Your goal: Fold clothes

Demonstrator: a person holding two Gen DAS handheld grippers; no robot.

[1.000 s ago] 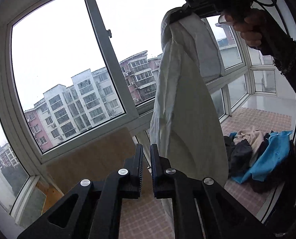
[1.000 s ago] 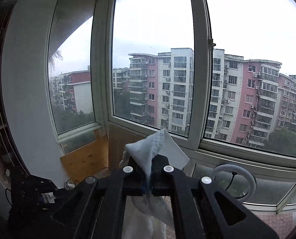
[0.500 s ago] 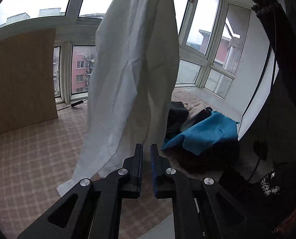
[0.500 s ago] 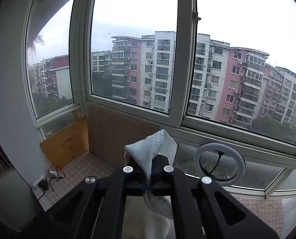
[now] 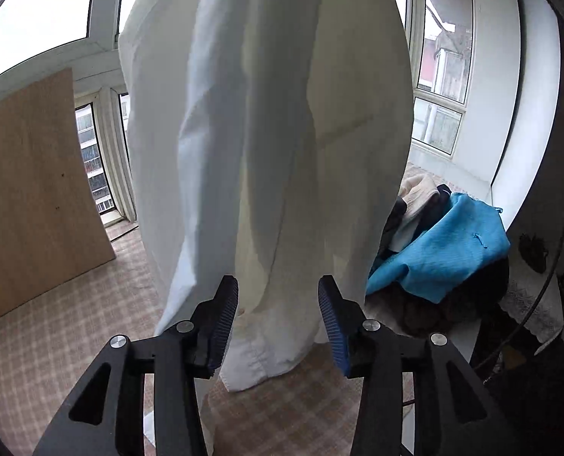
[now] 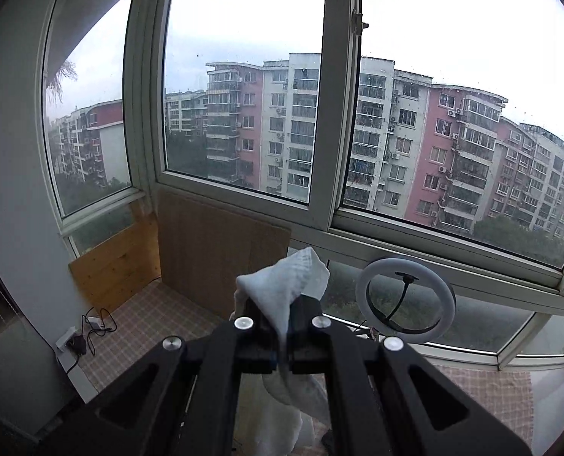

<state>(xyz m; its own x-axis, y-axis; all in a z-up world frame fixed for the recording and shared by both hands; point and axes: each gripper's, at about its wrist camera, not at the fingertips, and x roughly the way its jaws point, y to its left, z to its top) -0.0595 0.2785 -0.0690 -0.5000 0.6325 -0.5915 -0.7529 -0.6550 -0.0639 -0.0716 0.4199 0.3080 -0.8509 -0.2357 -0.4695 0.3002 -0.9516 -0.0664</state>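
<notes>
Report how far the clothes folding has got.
Done: nothing folded is in view. In hand: the right tool is shut on a corner of the white garment, which hangs unfolded; the left tool is open with the garment's lower hem between its fingers, not yet gripping. Left: folding this one, then the heap with the blue garment.

left gripper jaws now spread, closer to white garment

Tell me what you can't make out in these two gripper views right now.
- White garment: its top is cut off by the left wrist view's upper edge.
- Its lower part is hidden behind the right gripper in the right wrist view.
- Clothes pile: partly hidden behind the garment.
</notes>
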